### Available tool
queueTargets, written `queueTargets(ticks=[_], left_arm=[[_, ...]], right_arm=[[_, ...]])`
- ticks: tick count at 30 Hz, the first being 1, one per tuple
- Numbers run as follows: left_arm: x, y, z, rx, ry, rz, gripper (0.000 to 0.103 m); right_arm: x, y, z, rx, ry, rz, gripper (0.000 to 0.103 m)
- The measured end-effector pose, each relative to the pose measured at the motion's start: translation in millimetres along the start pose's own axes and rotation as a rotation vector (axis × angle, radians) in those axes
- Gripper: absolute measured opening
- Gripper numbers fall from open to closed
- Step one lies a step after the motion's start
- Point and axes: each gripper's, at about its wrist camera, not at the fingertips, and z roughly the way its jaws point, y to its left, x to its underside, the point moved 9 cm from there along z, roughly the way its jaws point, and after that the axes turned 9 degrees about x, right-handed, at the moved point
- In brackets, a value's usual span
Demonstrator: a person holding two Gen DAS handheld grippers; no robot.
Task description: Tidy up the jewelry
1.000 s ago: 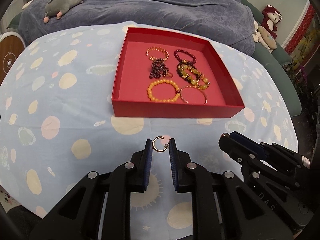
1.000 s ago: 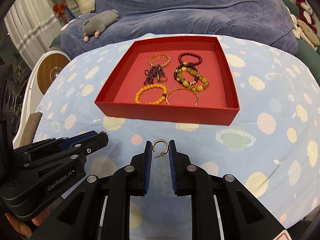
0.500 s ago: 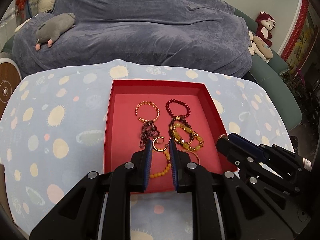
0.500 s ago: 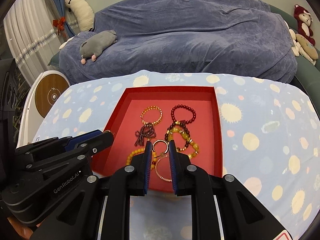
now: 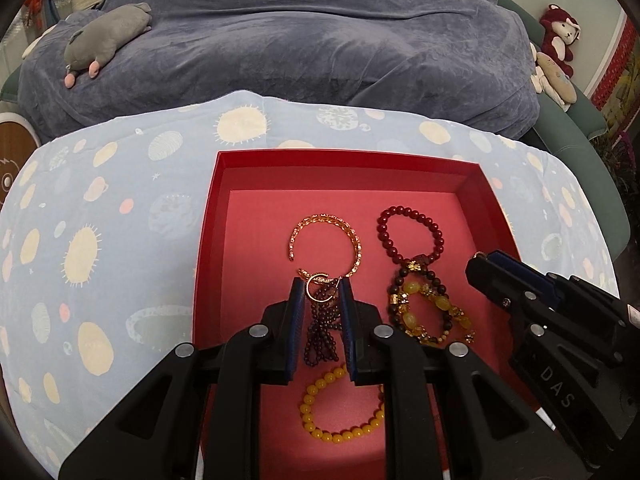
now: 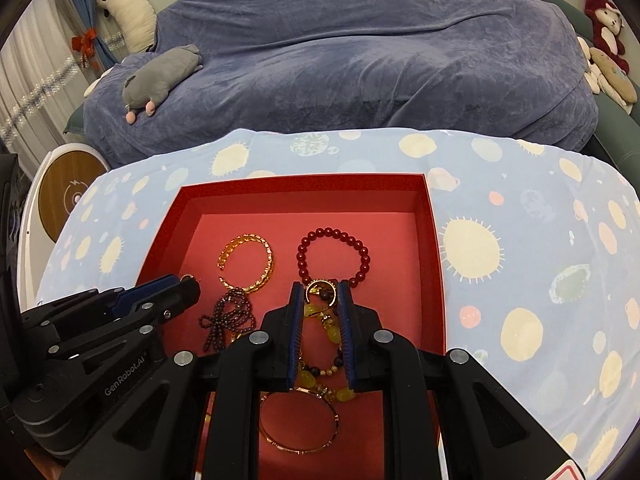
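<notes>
A red box [image 5: 344, 160] lies on the spotted cloth and holds several bracelets: a gold open bangle [image 5: 354, 240], a dark red bead bracelet [image 5: 408, 212], a yellow bead bracelet [image 5: 320, 434] and a dark purple bead strand [image 5: 320, 332]. My left gripper [image 5: 320, 286] hangs over the box's left half, shut on a small gold hoop earring [image 5: 309, 289]. Over the yellow-and-brown bead bracelet [image 6: 332, 334] my right gripper [image 6: 321, 294] is shut on a second gold hoop earring [image 6: 320, 282]. A thin gold bangle [image 6: 298, 450] lies under its fingers.
The light blue spotted tablecloth [image 5: 100, 240] surrounds the box. Behind it is a sofa under a blue-grey blanket [image 5: 320, 48] with a grey plush toy [image 5: 108, 36]. Plush toys [image 5: 556, 44] sit at the right. A round wood-topped object [image 6: 68, 196] stands at the left.
Both grippers have travelled forward from the cloth in front of the box to above its inside, each still holding its hoop earring. The box now fills the lower part of both views.
</notes>
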Motion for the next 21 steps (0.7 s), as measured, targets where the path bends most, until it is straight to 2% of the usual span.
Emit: queueTargets(ticks=[8,14,18,21], left_arm=[[2,7,20,-0.012,0.035,-0.018,0.018],[1,7,15,-0.025,0.022,-0.007,0.02],[-1,2,5,-0.035,0.006,0.002,0.032],[1,-4,-7,-0.033,-0.008,0.012,0.035]], right_arm=[[4,2,23,0.008,0.041,-0.009,0.016],[1,5,19,0.013,0.031,-0.009,0.017],[0,8,9,0.013,0.02,-0.012,0.019],[2,11,-3,0.01,0.009,-0.014,0.023]])
